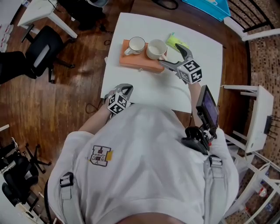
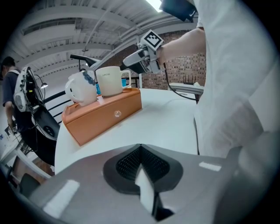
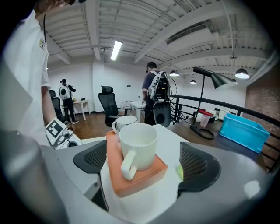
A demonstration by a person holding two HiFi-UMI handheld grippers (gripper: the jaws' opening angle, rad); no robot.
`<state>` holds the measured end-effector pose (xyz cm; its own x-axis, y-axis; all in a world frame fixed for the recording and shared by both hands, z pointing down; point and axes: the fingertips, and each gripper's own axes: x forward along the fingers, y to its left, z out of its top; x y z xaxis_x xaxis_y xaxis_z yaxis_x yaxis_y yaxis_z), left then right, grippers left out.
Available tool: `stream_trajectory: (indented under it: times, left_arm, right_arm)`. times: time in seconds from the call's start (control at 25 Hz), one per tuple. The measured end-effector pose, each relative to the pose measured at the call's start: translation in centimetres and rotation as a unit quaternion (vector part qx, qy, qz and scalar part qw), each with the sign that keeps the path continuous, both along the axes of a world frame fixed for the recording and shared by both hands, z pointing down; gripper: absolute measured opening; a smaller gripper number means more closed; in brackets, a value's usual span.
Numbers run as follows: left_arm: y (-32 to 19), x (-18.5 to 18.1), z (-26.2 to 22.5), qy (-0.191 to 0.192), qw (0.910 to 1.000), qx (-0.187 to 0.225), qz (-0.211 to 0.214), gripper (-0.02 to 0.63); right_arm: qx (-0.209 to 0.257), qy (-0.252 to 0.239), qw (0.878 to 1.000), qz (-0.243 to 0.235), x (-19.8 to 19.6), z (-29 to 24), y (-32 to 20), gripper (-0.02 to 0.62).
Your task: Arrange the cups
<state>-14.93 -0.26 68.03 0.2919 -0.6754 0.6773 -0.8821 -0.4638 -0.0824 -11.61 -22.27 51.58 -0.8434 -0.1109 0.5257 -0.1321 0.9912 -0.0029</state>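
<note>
Two white cups stand upright on an orange box (image 1: 136, 61) at the back of the white table (image 1: 151, 89): the left cup (image 1: 136, 44) and the right cup (image 1: 155, 48). My right gripper (image 1: 169, 54) hovers just right of the right cup with its jaws wide open and nothing touching the pads. In the right gripper view the near cup (image 3: 138, 144) shows its handle toward me, the second cup (image 3: 125, 122) behind it. My left gripper (image 1: 126, 88) rests shut and empty at the table's near left edge, its pads (image 2: 144, 173) pressed together, facing the box (image 2: 105, 114).
A yellow-green flat item (image 1: 176, 42) lies right of the box, under the right gripper. A black office chair (image 1: 43, 51) stands on the wooden floor to the left. A blue bin (image 1: 210, 8) is beyond the table, white shelving (image 1: 251, 118) to the right.
</note>
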Motion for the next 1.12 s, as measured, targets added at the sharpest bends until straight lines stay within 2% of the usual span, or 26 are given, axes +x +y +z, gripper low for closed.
stream_trajectory:
  times: [0.4, 0.64, 0.8, 1.12]
  left_arm:
    - [0.2, -0.1, -0.4, -0.012, 0.9999, -0.004, 0.012, 0.0]
    - [0.1, -0.4, -0.1, -0.015, 0.9998, -0.003, -0.008, 0.0]
    - [0.1, -0.1, -0.1, -0.017, 0.9998, -0.008, 0.01, 0.0]
    - [0.2, 0.0, 0.0, -0.005, 0.9996, -0.021, 0.021, 0.0]
  right_arm:
    - [-0.046, 0.033, 0.997, 0.052, 6.5, 5.6, 7.0, 0.489]
    - [-0.09, 0.057, 0.992, 0.07, 9.6, 9.3, 10.6, 0.448]
    - [-0.114, 0.076, 0.986, 0.098, 11.7, 11.4, 13.4, 0.437]
    - [-0.119, 0.115, 0.98, 0.113, 13.6, 14.3, 17.1, 0.387]
